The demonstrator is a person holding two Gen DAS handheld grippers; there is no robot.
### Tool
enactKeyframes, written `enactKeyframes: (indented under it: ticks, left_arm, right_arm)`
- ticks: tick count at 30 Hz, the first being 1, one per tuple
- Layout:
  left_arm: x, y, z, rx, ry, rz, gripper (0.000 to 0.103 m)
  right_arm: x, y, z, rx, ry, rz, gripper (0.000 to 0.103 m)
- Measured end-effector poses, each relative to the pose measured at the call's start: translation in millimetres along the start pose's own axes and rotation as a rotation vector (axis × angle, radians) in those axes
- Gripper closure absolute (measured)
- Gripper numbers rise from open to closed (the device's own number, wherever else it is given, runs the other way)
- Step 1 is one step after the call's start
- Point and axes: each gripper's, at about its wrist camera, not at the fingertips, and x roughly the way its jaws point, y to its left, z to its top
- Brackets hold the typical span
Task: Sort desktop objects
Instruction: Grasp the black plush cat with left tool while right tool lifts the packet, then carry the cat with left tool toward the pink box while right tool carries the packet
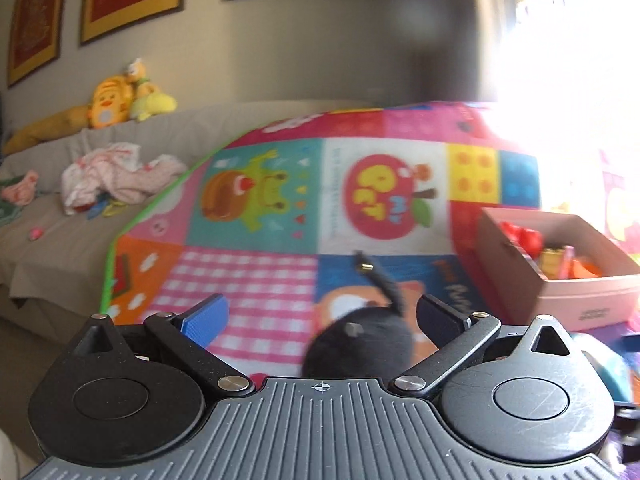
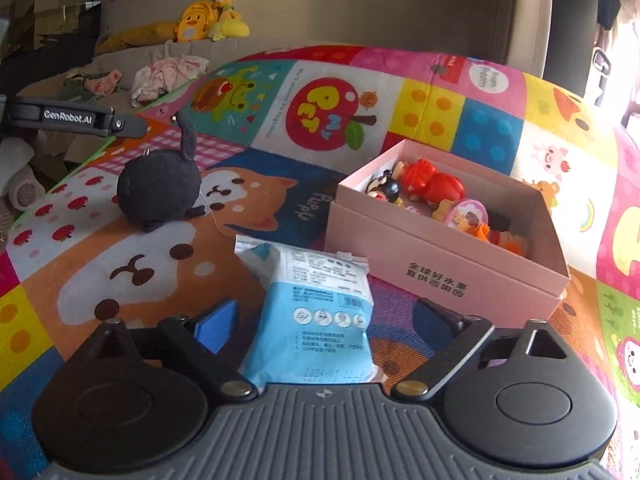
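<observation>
The black plush toy [image 2: 160, 188] sits on the bright play mat [image 2: 460, 120], well away from the pink box [image 2: 440, 276] to its right; its tail sticks up, so it is easy to spot. In the left wrist view the same toy shows between the fingers of the left gripper [image 1: 322, 312]; the picture is blurry there, and the pads do not seem to press on it; the fingers are spread wide, likely to fit around the round soft body.

The blue tissue pack [image 2: 312, 320] lies flat on the mat, right in front of the box; the right gripper [image 2: 324, 316] has a finger on each side of it; there is a gap on both sides, so the pack is not pinched yet; the fingers are spread apart.

The pink box is open at the top and already has small toys [image 2: 432, 188] in it, red ones and a round pink one; I think it is the place where loose things go, so the plush toy and the pack are still left to put away. Both are soft, so they may squash when squeezed; the pack is slippery and could slide out.
</observation>
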Motion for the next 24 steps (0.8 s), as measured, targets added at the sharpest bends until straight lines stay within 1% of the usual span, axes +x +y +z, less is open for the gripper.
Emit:
enactKeyframes:
  ticks: [2,3,5,7,10,12,14,15,17,18,20,21,22,23,24]
  left_arm:
    - [-5,-11,-2,0.031,-0.005,-0.042,0.000]
    - [-7,-16,-3,0.046,-0.006,-0.064,0.000]
    - [-10,-26,-7,0.065,0.002,-0.117,0.000]
    - [-11,-36,-11,0.087,0.016,-0.169,0.000]
    - [-8,-51,-18,0.119,0.030,-0.209,0.000]
    - [-5,-59,-22,0.126,0.045,-0.235,0.000]
    - [-2,-65,-25,0.130,0.057,-0.249,0.000]
    - [-2,-67,-27,0.136,0.062,-0.256,0.000]
    - [-1,-70,-28,0.148,0.069,-0.264,0.000]
    - [-1,-71,-29,0.153,0.072,-0.265,0.000]
    - [-1,-71,-31,0.160,0.083,-0.262,0.000]
    - [-1,-71,-32,0.161,0.090,-0.258,0.000]
    - [0,-70,-34,0.161,0.098,-0.255,0.000]
    - [2,-69,-35,0.160,0.108,-0.253,0.000]
    - [3,-68,-37,0.158,0.121,-0.250,0.000]
  right_arm:
    - [11,0,-1,0.004,0.073,0.014,0.039]
    - [13,-2,-3,0.010,0.104,0.018,0.042]
    - [8,-9,-7,0.030,0.108,-0.007,0.042]
    - [1,-19,-13,0.046,0.116,-0.054,0.042]
    - [-11,-31,-23,0.040,0.136,-0.126,0.042]
    - [-19,-34,-31,0.003,0.149,-0.150,0.039]
    - [-27,-33,-38,-0.048,0.144,-0.163,0.023]
    - [-31,-32,-41,-0.085,0.132,-0.182,0.021]
    - [-34,-33,-45,-0.162,0.110,-0.255,0.015]
    - [-32,-35,-46,-0.184,0.106,-0.305,0.014]
    - [-26,-44,-47,-0.200,0.107,-0.422,0.014]
    - [-23,-50,-47,-0.189,0.112,-0.458,0.014]
    - [-23,-57,-46,-0.153,0.117,-0.459,0.014]
    - [-26,-64,-43,-0.100,0.122,-0.422,0.013]
    - [-30,-69,-41,-0.040,0.124,-0.362,0.011]
